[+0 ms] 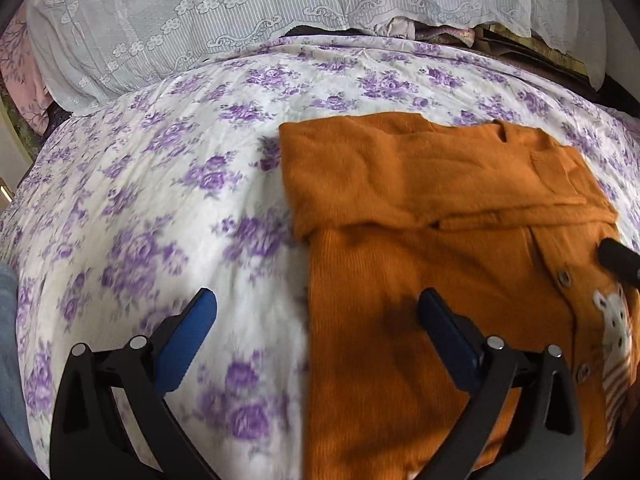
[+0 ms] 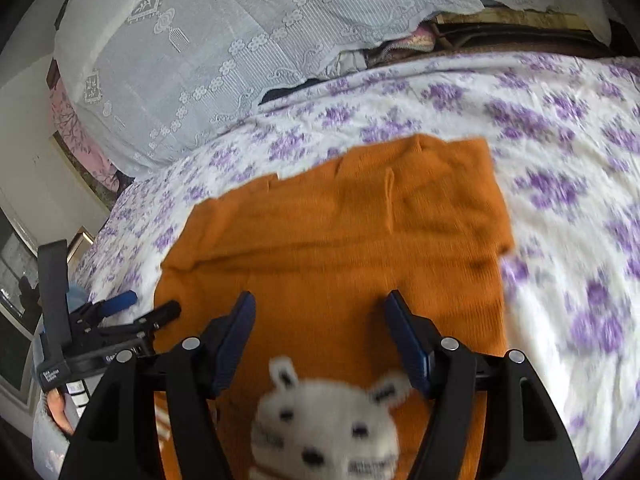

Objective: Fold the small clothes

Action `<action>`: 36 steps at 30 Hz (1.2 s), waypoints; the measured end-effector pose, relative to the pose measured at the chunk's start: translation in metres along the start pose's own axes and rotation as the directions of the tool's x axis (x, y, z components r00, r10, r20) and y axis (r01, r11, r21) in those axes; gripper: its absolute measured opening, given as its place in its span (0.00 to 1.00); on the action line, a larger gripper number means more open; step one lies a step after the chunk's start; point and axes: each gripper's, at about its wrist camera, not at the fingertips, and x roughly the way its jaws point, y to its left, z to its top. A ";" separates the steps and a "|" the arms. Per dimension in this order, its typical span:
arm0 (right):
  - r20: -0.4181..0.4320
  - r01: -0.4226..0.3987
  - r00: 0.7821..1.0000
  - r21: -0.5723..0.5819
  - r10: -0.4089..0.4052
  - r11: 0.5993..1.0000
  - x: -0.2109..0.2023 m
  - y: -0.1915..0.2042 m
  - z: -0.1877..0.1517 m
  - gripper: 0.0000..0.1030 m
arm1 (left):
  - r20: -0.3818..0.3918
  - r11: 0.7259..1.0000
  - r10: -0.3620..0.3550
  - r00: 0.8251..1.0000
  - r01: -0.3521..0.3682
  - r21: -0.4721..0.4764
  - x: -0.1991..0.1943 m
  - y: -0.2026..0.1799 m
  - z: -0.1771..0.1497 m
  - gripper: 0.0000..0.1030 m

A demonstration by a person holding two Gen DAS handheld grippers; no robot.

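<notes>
An orange knitted cardigan (image 1: 420,208) with buttons and a white animal patch (image 2: 328,420) lies on the bed, its sleeves folded across its upper part. My left gripper (image 1: 316,308) is open and empty, straddling the cardigan's left edge just above it. My right gripper (image 2: 320,312) is open and empty, hovering over the cardigan's middle above the animal patch. The left gripper (image 2: 140,310) also shows at the left of the right wrist view. A black finger of the right gripper (image 1: 616,260) pokes in at the right edge of the left wrist view.
The bed is covered with a white sheet with purple flowers (image 1: 160,200). A white lace cloth (image 1: 200,20) covers a pile at the bed's far side. Pink fabric (image 1: 20,80) sits at the far left.
</notes>
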 end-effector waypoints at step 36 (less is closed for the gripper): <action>0.046 0.008 0.999 0.062 -0.011 0.998 -0.103 -0.020 -0.103 0.70 | 0.033 1.000 0.004 0.999 -0.004 0.021 -0.078 0.007 -0.098 0.95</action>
